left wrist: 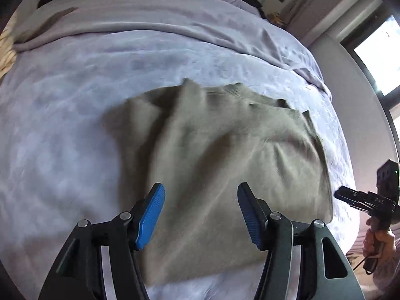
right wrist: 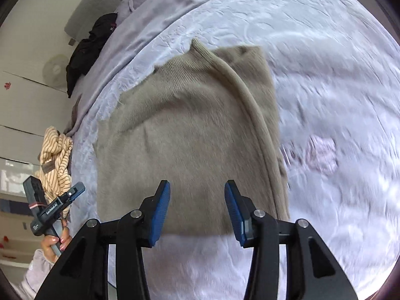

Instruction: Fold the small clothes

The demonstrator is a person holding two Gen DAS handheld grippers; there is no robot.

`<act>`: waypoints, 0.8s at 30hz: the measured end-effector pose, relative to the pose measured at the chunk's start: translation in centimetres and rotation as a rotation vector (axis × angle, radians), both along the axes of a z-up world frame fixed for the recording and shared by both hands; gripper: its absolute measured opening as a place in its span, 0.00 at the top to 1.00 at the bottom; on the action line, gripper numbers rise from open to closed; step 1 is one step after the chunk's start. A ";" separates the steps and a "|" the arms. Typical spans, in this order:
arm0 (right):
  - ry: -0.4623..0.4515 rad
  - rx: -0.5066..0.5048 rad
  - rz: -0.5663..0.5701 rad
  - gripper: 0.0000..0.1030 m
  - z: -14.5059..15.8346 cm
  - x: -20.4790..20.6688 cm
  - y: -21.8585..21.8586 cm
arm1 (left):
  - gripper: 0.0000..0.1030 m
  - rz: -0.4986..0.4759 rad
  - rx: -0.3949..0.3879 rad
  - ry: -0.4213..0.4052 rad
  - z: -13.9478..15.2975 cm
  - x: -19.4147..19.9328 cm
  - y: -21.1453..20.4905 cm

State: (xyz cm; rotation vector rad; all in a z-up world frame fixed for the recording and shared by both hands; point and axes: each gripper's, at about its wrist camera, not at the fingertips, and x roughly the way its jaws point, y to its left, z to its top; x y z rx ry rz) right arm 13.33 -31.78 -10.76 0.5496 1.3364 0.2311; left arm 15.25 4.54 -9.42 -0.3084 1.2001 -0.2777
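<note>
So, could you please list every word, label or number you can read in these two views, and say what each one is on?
"GenRobot.AI": white print on the black body of the left gripper, seen at the left edge of the right wrist view.
"DAS": faint letters on the right gripper, seen at the right edge of the left wrist view; blurred, so uncertain.
Small sticker lower on that left gripper: too small to read.
Sweater: no text.

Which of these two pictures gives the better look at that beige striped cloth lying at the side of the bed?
The right wrist view. The striped cloth shows there as a crumpled heap at the edge of the bed, stripes plain to see. The left wrist view catches only a blurred sliver of it at the picture's far left edge.
</note>
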 end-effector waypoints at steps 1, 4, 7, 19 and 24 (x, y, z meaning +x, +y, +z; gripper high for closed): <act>-0.002 -0.002 0.003 0.51 -0.2 1.0 0.4 | 0.41 -0.005 0.000 0.002 -0.4 1.0 -0.9; -0.016 -0.004 0.022 0.51 -1.2 3.8 1.4 | 0.41 -0.010 0.022 0.008 -1.8 3.7 -3.2; -0.002 -0.015 0.041 0.51 -2.9 5.5 1.7 | 0.41 0.002 0.105 -0.005 -3.5 5.6 -3.9; 0.037 0.043 0.009 0.57 -5.7 5.7 -0.5 | 0.41 0.194 0.191 -0.006 -3.8 9.0 2.2; 0.044 0.046 0.004 0.55 -5.3 5.4 -0.7 | 0.41 0.111 0.081 0.021 -3.9 9.5 1.4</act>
